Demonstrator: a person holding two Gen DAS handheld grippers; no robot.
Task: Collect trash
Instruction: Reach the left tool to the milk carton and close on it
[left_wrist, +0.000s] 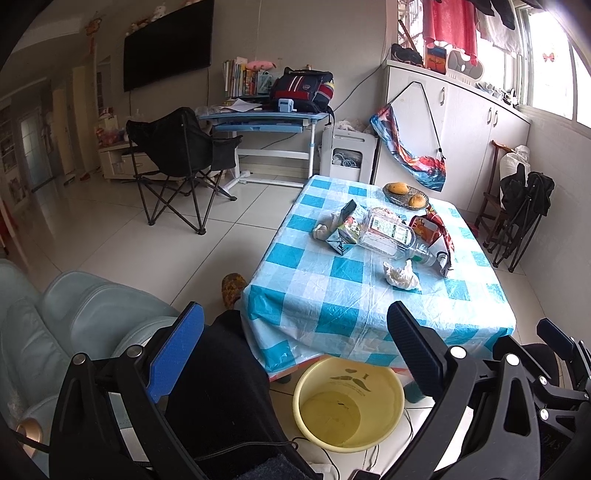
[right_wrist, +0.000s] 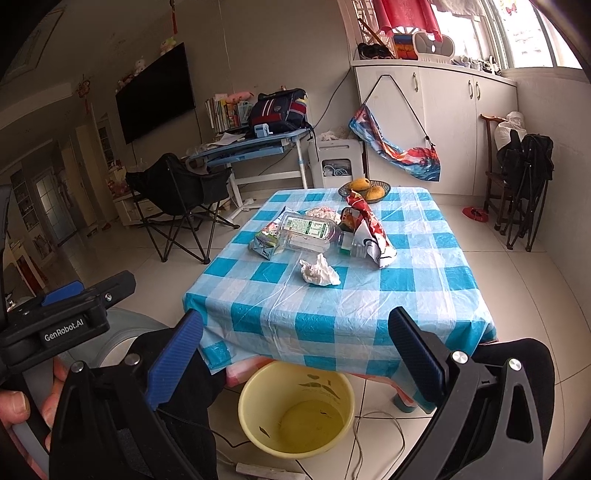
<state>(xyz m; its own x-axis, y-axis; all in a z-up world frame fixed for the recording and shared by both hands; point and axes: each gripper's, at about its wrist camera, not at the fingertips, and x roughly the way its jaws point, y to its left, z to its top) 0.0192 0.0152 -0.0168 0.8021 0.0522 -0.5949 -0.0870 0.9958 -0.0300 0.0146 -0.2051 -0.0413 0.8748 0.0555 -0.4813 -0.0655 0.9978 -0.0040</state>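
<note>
On the blue-checked table (left_wrist: 332, 295) (right_wrist: 332, 306) lies a heap of trash: a crumpled white tissue (left_wrist: 400, 275) (right_wrist: 319, 273), a clear plastic bottle (left_wrist: 391, 236) (right_wrist: 308, 232), a green carton (left_wrist: 345, 230) (right_wrist: 267, 242), a red snack bag (left_wrist: 432, 230) (right_wrist: 369, 230) and another tissue (left_wrist: 323, 229). A yellow bucket (left_wrist: 349, 402) (right_wrist: 295, 408) stands on the floor below the table's near edge. My left gripper (left_wrist: 295, 347) and right gripper (right_wrist: 293, 354) are both open and empty, held above the bucket, short of the table.
A dish with yellow fruit (left_wrist: 406, 194) (right_wrist: 365, 190) sits at the table's far edge. A black folding chair (left_wrist: 177, 162) and a blue desk (left_wrist: 266, 118) stand behind on the left. White cabinets (left_wrist: 461, 129) line the right wall. A cable (right_wrist: 376, 435) lies by the bucket.
</note>
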